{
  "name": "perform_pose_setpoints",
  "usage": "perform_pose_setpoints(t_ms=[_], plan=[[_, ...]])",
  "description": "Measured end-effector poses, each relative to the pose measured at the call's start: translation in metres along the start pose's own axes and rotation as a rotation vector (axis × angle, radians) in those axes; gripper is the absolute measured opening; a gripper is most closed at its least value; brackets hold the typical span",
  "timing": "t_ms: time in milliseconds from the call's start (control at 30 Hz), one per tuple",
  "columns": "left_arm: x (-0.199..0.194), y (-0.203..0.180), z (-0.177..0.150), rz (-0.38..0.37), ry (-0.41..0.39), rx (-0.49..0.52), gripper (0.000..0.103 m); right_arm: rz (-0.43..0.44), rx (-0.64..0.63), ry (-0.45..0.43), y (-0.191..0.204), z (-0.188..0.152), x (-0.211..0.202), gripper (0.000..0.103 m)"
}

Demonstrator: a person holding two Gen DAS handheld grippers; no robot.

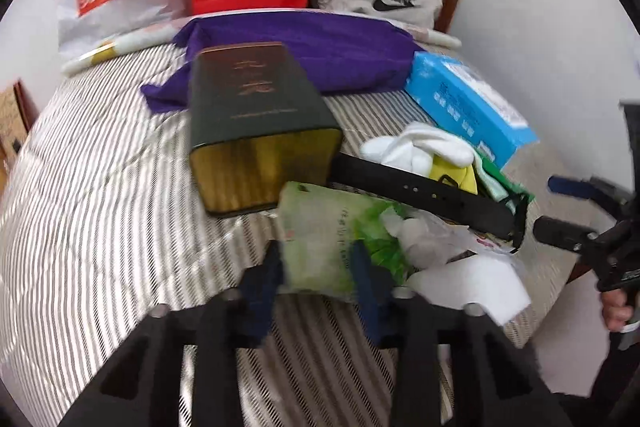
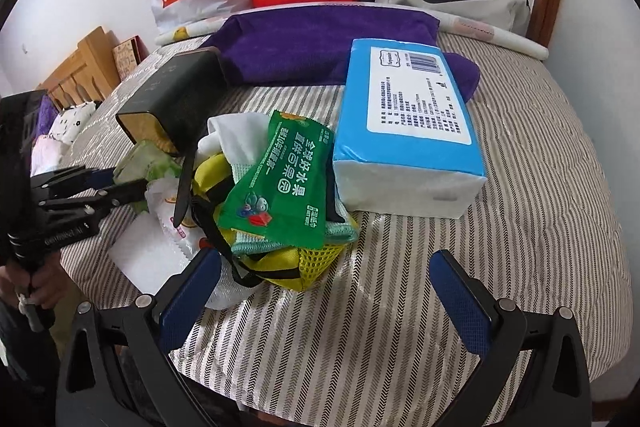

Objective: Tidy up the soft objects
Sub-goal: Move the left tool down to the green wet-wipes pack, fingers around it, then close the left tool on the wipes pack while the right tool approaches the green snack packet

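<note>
While I am closing the left gripper (image 1: 316, 267) on the pale green soft packet (image 1: 320, 227), I am trying to keep the bite square across its near end, so that both blue pads sit on the packet alone and not on the crinkled white wrapper (image 1: 436, 239) lying against its right side. The packet is lying on the striped bedcover (image 1: 100, 187), just in front of the dark green box (image 1: 256, 115), at the left edge of the heap of soft things, with the black strap (image 1: 420, 191) running across behind it. The pads are pressing on its two flanks, so I am judging the grip made, though motion blur is softening the contact. Since a bag like this sags, I am planning a slow straight lift. My left tool is pointing steeply down at the bed; the person's hand (image 2: 40, 287) is gripping its handle low at the side. The right gripper (image 2: 332, 291) is hovering with its jaws spread wide and empty, tilted down over bare bedcover just short of the yellow mesh bag (image 2: 304, 267).
</note>
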State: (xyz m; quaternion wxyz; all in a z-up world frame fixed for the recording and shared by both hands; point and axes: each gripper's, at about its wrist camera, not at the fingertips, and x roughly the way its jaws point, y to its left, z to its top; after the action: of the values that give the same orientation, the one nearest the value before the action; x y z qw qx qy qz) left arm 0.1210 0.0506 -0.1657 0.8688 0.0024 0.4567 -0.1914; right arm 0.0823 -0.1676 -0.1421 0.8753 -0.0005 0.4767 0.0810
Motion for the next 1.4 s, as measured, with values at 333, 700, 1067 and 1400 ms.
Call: perform_pose_setpoints(t_ms=[333, 700, 1067, 1400], plan=[[-0.017, 0.03, -0.009, 0.048, -0.019, -0.06, 0.025, 0.01, 0.008, 0.002, -0.002, 0.002, 0.004, 0.102], [-0.013, 0.021, -0.016, 0.182, -0.013, 0.015, 0.083, 0.026, -0.016, 0.006, 0.004, 0.003, 0.006, 0.102], [0.01, 0.01, -0.012, 0.128, -0.01, -0.063, 0.092, 0.041, -0.018, -0.01, 0.002, 0.004, 0.007, 0.102], [0.003, 0.01, -0.018, 0.053, -0.042, -0.042, 0.065, 0.036, -0.066, -0.041, 0.009, 0.011, 0.015, 0.076]])
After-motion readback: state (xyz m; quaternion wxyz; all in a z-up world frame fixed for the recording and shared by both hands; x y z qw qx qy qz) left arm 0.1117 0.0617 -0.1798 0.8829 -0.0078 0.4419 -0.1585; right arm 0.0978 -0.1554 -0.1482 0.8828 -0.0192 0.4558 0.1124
